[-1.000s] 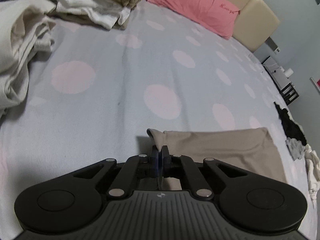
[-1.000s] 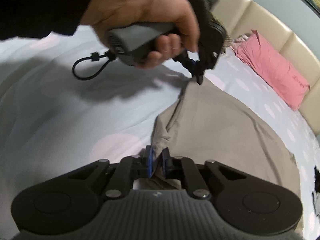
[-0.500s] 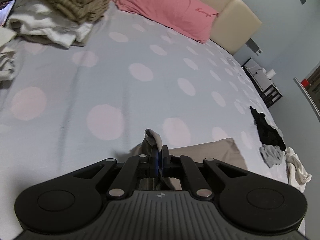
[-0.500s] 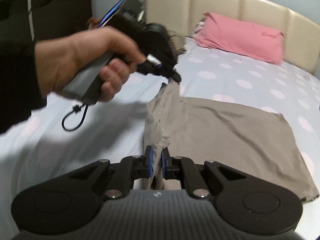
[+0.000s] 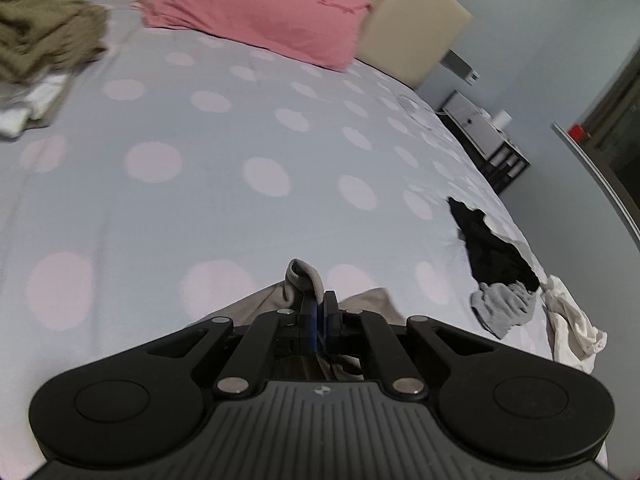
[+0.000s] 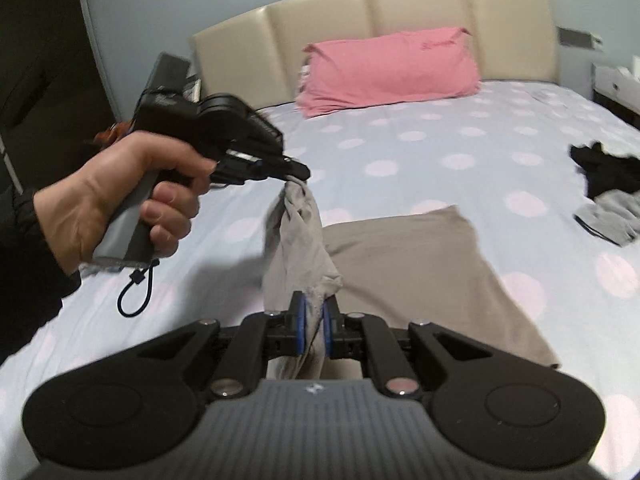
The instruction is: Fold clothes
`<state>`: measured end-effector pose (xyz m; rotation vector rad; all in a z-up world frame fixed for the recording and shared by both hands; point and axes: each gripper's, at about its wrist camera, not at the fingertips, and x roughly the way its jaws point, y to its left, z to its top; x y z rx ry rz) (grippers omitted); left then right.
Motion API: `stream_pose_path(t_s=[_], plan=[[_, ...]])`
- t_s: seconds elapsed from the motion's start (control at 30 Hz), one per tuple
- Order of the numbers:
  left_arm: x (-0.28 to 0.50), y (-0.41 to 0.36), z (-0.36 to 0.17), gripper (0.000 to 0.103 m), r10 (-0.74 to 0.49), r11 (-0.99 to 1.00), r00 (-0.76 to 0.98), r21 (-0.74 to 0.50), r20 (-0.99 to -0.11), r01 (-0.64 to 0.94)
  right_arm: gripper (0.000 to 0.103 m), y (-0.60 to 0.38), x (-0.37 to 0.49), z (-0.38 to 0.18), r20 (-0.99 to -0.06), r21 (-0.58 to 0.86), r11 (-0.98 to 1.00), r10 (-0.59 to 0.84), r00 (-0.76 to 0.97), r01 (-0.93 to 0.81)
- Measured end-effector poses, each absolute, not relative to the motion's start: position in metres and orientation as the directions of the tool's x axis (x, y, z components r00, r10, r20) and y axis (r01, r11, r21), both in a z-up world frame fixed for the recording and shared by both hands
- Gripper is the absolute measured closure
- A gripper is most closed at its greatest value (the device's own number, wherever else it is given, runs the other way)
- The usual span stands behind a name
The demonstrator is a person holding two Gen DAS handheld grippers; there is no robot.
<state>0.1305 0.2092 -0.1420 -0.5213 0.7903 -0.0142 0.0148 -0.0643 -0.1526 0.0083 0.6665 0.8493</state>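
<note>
Right wrist view: the right tongs (image 6: 314,326) sit low and near, clamped narrow on a bunched edge of the beige cloth (image 6: 420,264), with fabric pinched between the blue pads. From that grip the cloth rises in a twisted strip up to the left tongs (image 6: 298,172), which are also closed on it and held higher, above the bed (image 6: 440,140). The hand (image 6: 120,200) wraps the grey handle of the left tool in a pistol grip, fingers curled around it, knuckles toward the camera, a dark sleeve at the wrist. The tool points to the right across the view, level or slightly tipped down. A black cord loop hangs from the handle's base. The rest of the cloth lies flat on the dotted sheet to the right of the lifted edge.

Left wrist view shows the left tongs (image 5: 319,312) pressed together on a small fold of cloth (image 5: 304,280) that pokes up past their tips, with more beige fabric spreading below on both sides. A pink pillow (image 5: 256,12) leans on the headboard (image 5: 412,40). A black garment (image 5: 492,248), a grey one (image 5: 504,308) and a cream one (image 5: 572,328) lie near the bed's right edge, well apart from the cloth. A heap of clothes (image 5: 44,44) sits at far left.
</note>
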Motion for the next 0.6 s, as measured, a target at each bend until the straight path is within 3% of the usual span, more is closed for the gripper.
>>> stream_pose_path(t_s=[0.6], plan=[[0.231,0.099,-0.185,0.102,-0.226,0.943,0.586,-0.325,-0.778,-0.067,0.094,-0.154,0.13,-0.202,-0.624,0.485,0.764,0.643,0.444,-0.426]])
